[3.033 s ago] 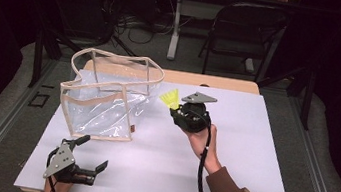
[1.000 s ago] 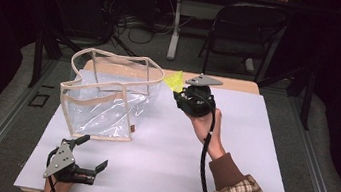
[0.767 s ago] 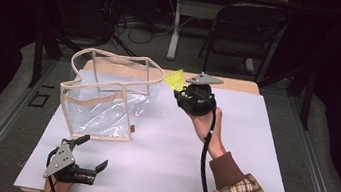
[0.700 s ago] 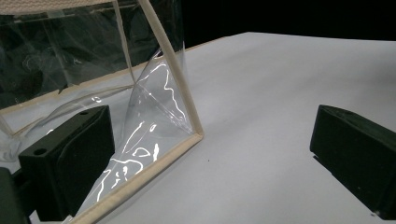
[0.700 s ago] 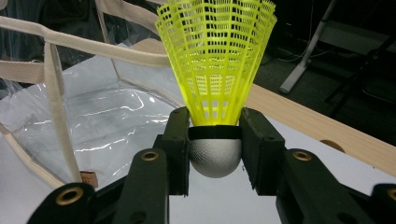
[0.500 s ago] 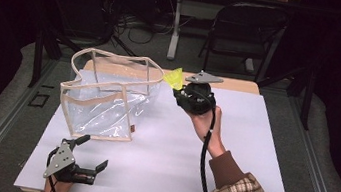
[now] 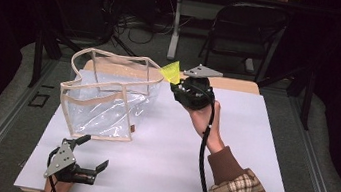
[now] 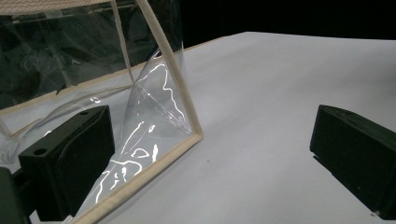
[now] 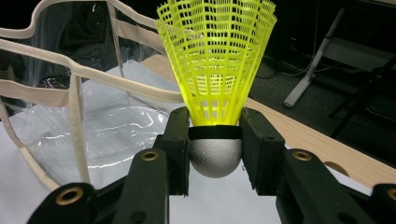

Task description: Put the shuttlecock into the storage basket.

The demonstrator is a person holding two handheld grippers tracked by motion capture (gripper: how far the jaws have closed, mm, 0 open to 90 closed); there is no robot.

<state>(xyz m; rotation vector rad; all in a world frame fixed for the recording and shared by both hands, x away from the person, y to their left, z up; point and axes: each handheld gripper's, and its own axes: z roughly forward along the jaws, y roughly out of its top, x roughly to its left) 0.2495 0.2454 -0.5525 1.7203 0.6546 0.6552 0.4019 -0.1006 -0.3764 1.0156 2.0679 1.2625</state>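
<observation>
Pinching the yellow shuttlecock [image 9: 215,84] by its cork, skirt upward, our right gripper [image 9: 215,144] hovers beside the clear bag [image 7: 107,97] rim, while our left gripper's [image 7: 91,158] 2 fingers rest spread on the tabletop [image 7: 251,153].

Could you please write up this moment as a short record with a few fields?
Surface: white table
Held item: yellow shuttlecock, gripped at its silver head, skirt up
Right gripper: shut on the shuttlecock, raised beside the bag's rim
Container: clear bag with beige trim, standing open
Left gripper: open, resting on the table near the bag's corner
</observation>
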